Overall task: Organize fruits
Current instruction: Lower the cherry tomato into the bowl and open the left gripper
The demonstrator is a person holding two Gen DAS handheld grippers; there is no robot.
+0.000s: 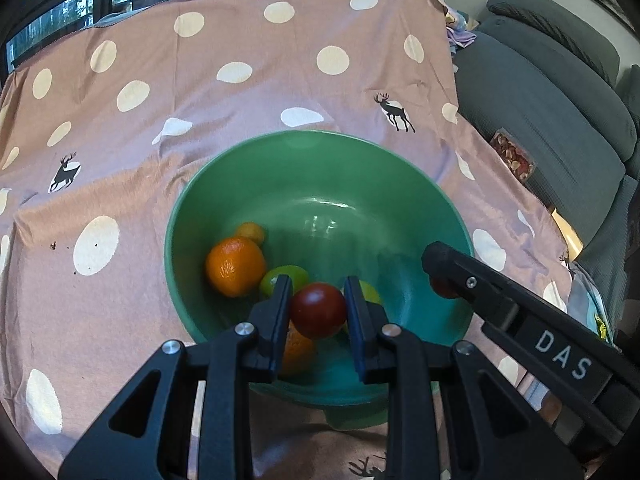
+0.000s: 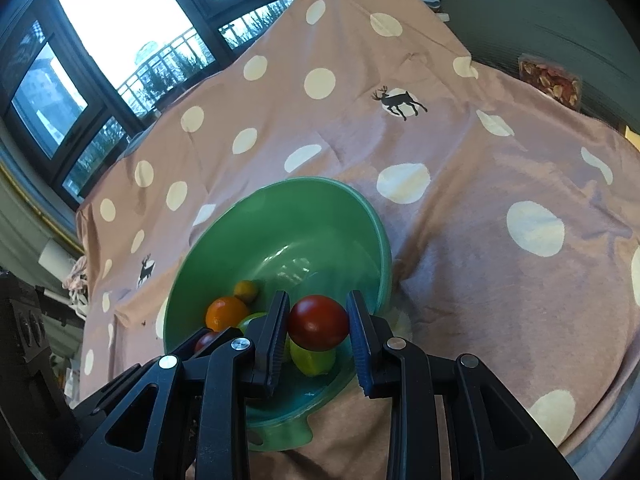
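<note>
One green bowl (image 1: pixel 312 168) – glossy, round, deep – sits on the pink polka-dot cloth (image 1: pixel 240 92) with deer prints. Inside it: one big orange (image 1: pixel 235 266) with dimpled skin, one small yellow-orange fruit (image 1: pixel 251 232) behind it, two smooth green fruits (image 1: pixel 285 276), plus another orange piece low under my left fingers. My left gripper (image 1: pixel 318 310) is clamped on a smooth dark-red tomato (image 1: pixel 318 310) over the bowl. My right gripper (image 2: pixel 318 322) pinches a second red tomato (image 2: pixel 318 322) – also above the bowl, near its rim. Two tomatoes held, both round and shiny.
</note>
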